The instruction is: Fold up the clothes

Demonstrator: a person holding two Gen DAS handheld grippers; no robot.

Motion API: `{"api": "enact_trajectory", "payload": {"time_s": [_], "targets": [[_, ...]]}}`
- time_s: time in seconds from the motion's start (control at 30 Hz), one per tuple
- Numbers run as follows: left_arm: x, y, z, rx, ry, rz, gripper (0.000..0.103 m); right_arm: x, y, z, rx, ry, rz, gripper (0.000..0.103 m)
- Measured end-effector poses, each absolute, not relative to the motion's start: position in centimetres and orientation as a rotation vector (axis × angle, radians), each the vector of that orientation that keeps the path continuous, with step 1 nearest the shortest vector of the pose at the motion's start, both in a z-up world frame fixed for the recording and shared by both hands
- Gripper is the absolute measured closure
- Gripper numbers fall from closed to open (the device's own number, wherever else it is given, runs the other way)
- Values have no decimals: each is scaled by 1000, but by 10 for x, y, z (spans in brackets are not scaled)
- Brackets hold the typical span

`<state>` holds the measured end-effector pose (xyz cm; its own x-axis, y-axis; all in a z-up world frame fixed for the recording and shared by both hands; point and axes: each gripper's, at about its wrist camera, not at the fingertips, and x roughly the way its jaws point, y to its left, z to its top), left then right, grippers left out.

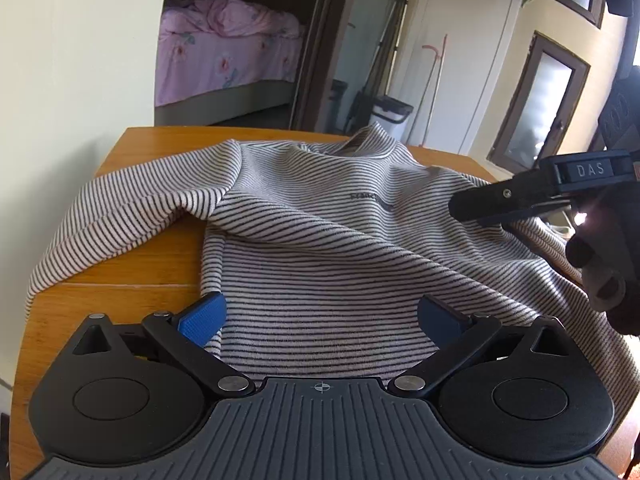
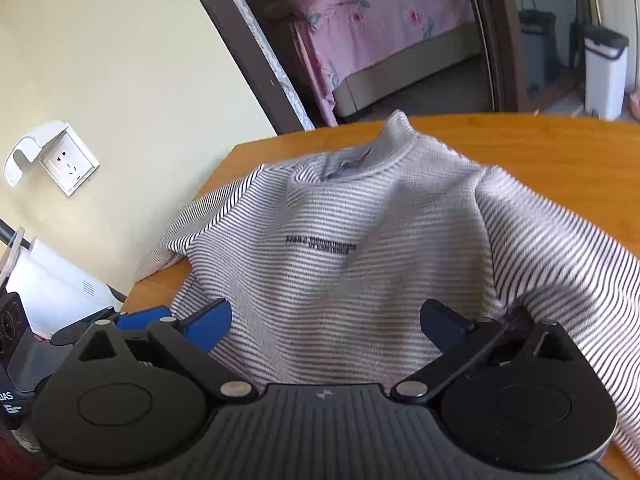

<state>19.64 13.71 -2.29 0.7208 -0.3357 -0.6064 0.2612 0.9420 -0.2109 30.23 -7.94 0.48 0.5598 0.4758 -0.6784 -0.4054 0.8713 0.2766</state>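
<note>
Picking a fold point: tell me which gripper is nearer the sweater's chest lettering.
Right. The right gripper hovers open just beside the chest lettering; the left gripper sits open back at the hem of the sweater.

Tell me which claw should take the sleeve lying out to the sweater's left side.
Left, probably. The left claw hangs open at the hem of the striped sweater, with that sleeve spread nearby on the wooden table. The right claw faces the chest.
</note>
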Motion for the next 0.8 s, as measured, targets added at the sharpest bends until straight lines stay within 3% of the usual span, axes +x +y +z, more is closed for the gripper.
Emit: {"api": "enact_trajectory", "payload": {"time_s": [0.07,0.1,0.13,0.27,0.37,0.43,0.47,0.5,0.53,0.67,0.8], "targets": [[197,137,-24,-124,700,-353,0,317,-61,11,-29,788,540,32],[196,137,-24,-128,702,-361,0,324,-51,14,-90,768,550,51],[196,138,-24,-130,701,-361,0,332,-42,18,-150,747,559,63],[194,139,-24,-138,698,-365,0,360,-5,15,-333,696,598,64],[193,140,-24,-148,695,-369,0,380,15,-6,-340,720,609,57],[193,141,-24,-155,694,-372,0,394,23,-20,-319,765,608,58],[192,141,-24,-157,693,-374,0,396,26,-26,-312,774,610,65],[192,142,-24,-159,693,-375,0,395,30,-28,-322,763,610,83],[192,142,-23,-160,693,-376,0,390,36,-26,-365,734,599,94],[192,141,-23,-164,693,-378,0,401,51,-18,-597,559,487,95],[191,136,-23,-134,697,-373,0,432,53,-25,-597,600,451,96]]}}
